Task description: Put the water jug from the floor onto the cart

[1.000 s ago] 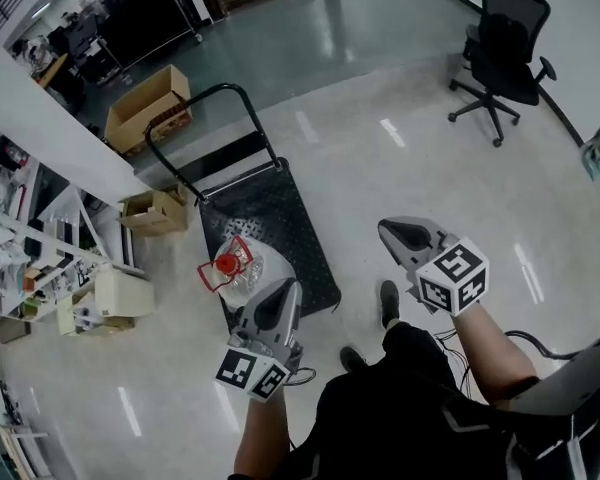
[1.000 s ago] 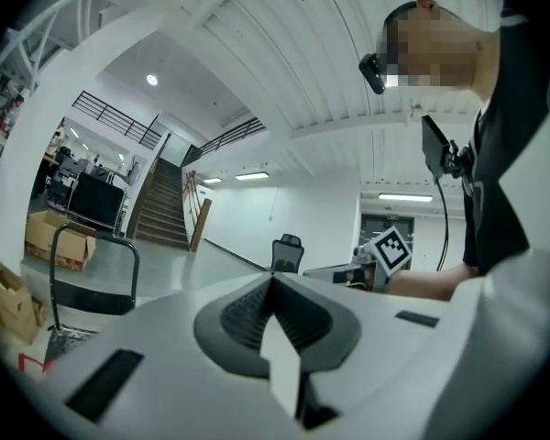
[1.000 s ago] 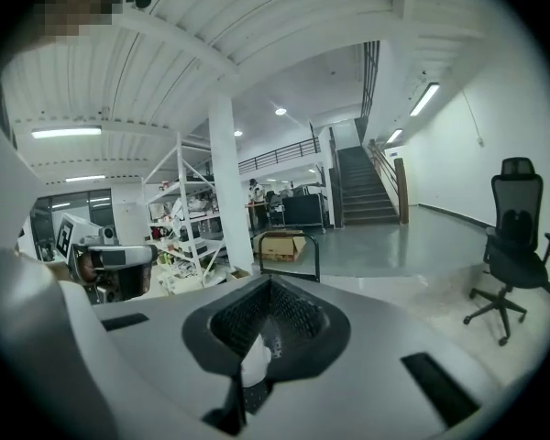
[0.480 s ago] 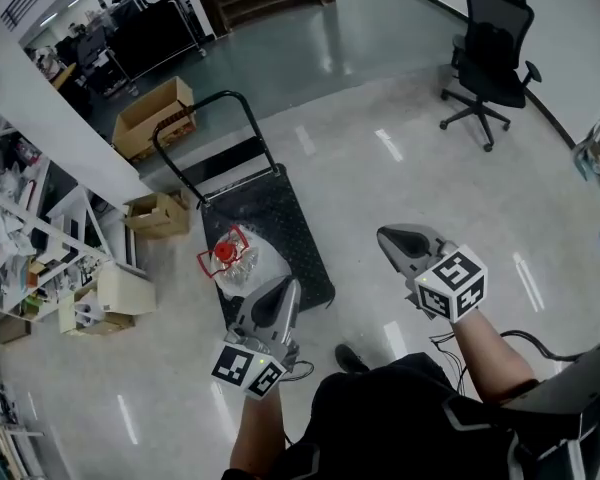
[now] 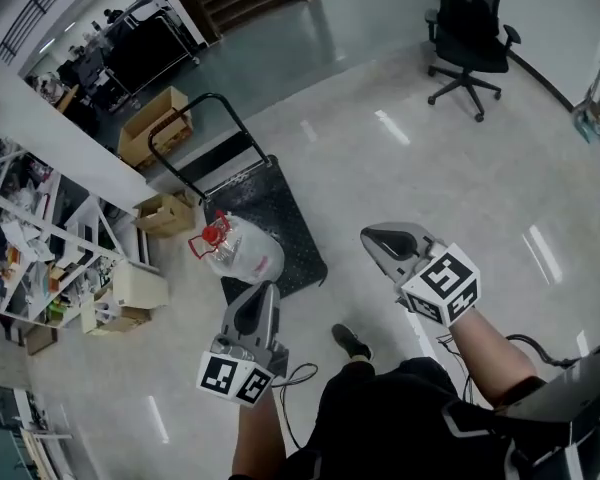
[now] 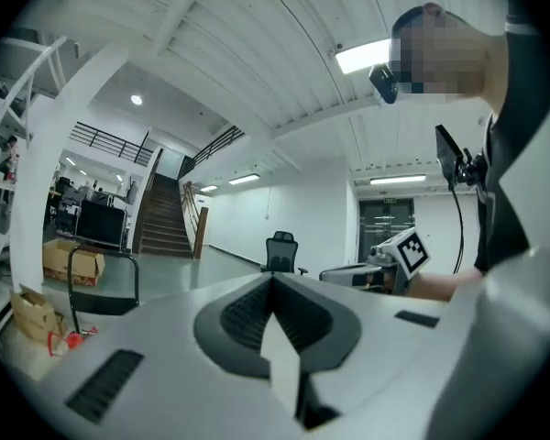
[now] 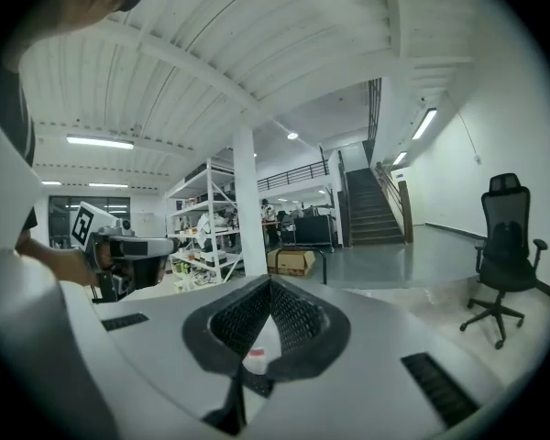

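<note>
Clear plastic with a red cap, the water jug (image 5: 238,251) rests on the near corner of the black cart (image 5: 270,200), so the task looks done; the left tongs (image 5: 261,290) and right tongs (image 5: 372,238) are both closed, empty and clear of it.

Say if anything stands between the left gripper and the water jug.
Nothing visible does: only bare floor separates the left gripper from the clear red-capped plastic water jug at the black platform cart's near corner.

Clear plastic water jug (image 5: 242,253): red cap, red handle
Flat metal platform cart (image 5: 276,210): black
Swivel office chair (image 5: 468,23): black
</note>
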A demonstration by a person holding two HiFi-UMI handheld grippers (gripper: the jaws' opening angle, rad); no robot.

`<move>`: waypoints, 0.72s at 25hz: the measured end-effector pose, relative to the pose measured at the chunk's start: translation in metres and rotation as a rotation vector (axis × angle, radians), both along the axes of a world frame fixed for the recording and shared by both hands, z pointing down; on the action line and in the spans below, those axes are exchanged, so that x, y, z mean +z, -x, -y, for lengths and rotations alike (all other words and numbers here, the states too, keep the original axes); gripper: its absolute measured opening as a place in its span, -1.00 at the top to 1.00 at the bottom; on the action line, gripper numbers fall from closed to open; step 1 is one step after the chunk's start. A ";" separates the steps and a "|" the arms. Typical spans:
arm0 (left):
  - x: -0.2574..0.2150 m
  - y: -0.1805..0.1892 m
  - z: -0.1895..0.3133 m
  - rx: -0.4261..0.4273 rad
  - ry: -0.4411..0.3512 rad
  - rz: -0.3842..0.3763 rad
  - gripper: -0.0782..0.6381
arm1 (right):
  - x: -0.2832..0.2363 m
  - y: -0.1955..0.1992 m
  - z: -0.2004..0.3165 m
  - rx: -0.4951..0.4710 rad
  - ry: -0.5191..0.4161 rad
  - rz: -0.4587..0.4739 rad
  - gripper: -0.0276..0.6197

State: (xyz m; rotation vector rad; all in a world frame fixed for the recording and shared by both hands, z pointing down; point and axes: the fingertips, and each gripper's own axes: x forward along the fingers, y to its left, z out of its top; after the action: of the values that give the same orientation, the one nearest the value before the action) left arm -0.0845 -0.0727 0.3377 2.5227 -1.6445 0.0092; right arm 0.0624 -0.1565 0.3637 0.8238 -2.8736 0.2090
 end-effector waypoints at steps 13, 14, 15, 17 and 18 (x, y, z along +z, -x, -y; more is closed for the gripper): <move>0.002 -0.105 -0.135 0.045 0.095 0.055 0.78 | -0.003 -0.084 -0.127 -0.020 -0.002 0.024 0.91; 0.000 -0.107 -0.145 0.051 0.091 0.053 0.78 | -0.006 -0.085 -0.136 -0.016 -0.006 0.028 0.91; -0.002 -0.110 -0.156 0.061 0.083 0.054 0.78 | -0.008 -0.086 -0.147 -0.012 -0.011 0.030 0.91; -0.005 -0.113 -0.177 0.081 0.059 0.060 0.78 | -0.009 -0.085 -0.168 -0.007 -0.024 0.032 0.91; -0.005 -0.113 -0.188 0.088 0.048 0.063 0.78 | -0.009 -0.082 -0.180 -0.007 -0.030 0.031 0.91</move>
State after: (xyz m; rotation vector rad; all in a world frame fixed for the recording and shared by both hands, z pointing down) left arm 0.0288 0.1154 0.3325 2.5818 -1.5342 0.1367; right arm 0.1445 0.0234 0.3542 0.8221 -2.9149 0.1789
